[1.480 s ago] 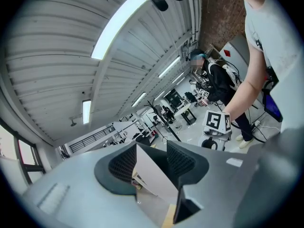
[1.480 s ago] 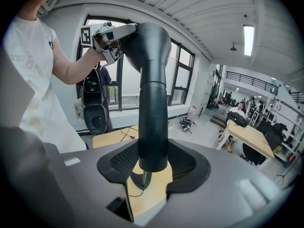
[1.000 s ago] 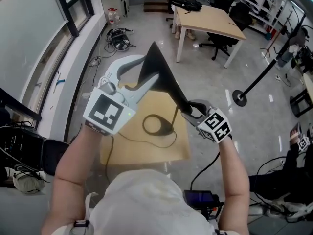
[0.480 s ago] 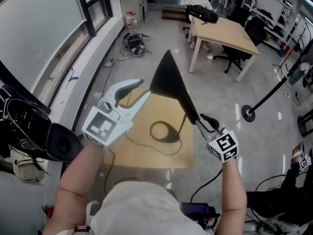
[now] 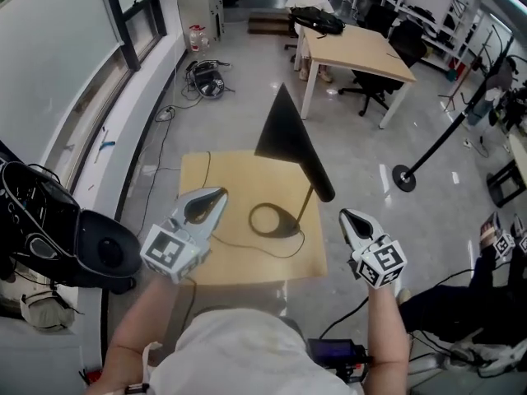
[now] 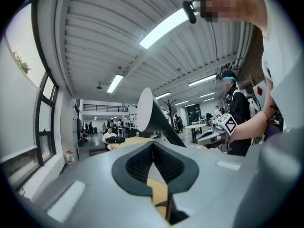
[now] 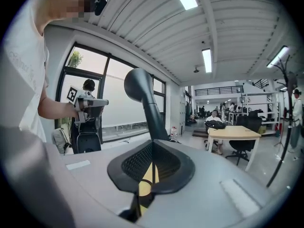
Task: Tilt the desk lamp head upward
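1. Desk lamp (image 5: 284, 134) stands in the middle of a small wooden table (image 5: 230, 171), between the two claws.
2. Left gripper (image 5: 212, 197) hangs over the table's near left corner. Its jaws have just been closing and are now pressed together with nothing between them. It does not touch the lamp.
3. The lamp's black cone head is tilted, with its wide mouth facing up and away. A thin stem runs down to the round base (image 5: 272, 220).
4. Right gripper (image 5: 347, 218) is by the table's right edge, near the cone's thin end but apart from it. Its jaws have just been closing too, and are together on nothing.

Black cone-headed desk lamp (image 5: 292, 142) stands on table.
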`<state>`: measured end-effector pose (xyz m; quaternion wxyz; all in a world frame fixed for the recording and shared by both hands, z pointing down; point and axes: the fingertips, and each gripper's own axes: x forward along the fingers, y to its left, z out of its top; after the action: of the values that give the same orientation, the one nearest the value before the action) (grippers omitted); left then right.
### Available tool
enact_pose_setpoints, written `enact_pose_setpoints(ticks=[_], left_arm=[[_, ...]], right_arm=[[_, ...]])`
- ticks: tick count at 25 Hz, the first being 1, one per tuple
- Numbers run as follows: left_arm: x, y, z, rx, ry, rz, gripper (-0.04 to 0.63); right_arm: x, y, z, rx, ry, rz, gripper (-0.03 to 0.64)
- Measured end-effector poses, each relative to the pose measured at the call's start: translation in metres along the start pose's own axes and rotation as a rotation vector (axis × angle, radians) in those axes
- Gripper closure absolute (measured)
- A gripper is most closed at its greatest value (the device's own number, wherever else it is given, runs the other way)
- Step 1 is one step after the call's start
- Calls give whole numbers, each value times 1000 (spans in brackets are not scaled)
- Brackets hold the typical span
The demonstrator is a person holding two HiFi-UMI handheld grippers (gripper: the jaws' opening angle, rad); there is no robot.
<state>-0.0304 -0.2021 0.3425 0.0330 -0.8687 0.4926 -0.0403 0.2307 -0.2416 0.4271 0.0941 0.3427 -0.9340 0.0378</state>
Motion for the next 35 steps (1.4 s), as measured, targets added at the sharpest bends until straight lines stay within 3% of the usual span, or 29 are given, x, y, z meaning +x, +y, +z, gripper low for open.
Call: enact_pose_setpoints(ticks=[6, 14, 26, 35], left_arm=[[-34, -9, -68, -98, 53, -123, 594], [-84, -6, -125, -119, 54, -253, 594], [-123, -22, -157, -134, 69, -378, 594], [-119, -35, -167, -124, 69, -432, 594]], right_arm=[[-23, 51, -36, 113, -11, -18, 604], [-9, 134, -96, 250, -28, -64, 604], [-11, 222, -104, 259, -80, -135, 606], [-19, 229, -115, 313, -124, -201, 606]])
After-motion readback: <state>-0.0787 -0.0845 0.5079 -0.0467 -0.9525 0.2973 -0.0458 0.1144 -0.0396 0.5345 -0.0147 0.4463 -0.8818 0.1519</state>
